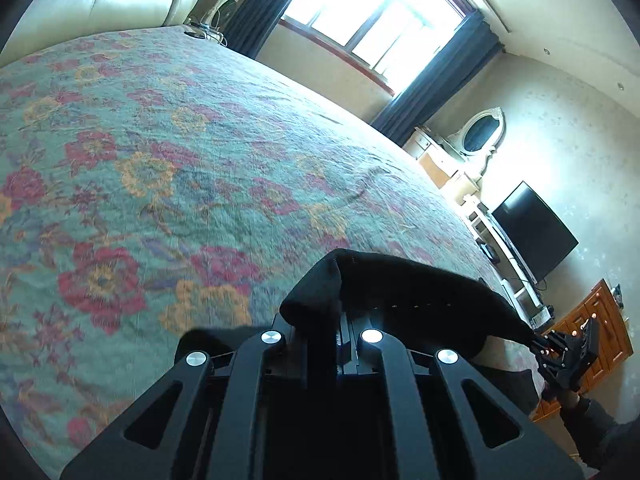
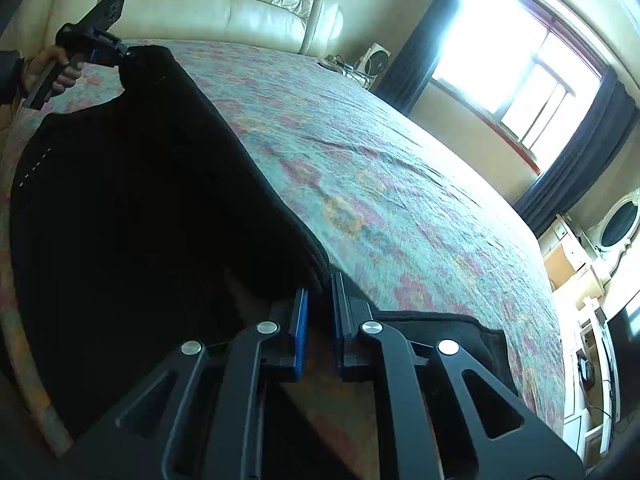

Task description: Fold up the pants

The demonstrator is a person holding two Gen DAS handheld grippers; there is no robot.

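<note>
Pants (image 2: 132,184) hang wide in right view; left view shows a bunched corner (image 1: 360,288).

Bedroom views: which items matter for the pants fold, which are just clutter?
In play:
- black pants, held up between both grippers
- left gripper, shut on one corner
- right gripper, shut on the other
- floral bedspread

Just lying about:
- cream headboard
- TV
- oval mirror
- wooden drawers
- small fan
</note>
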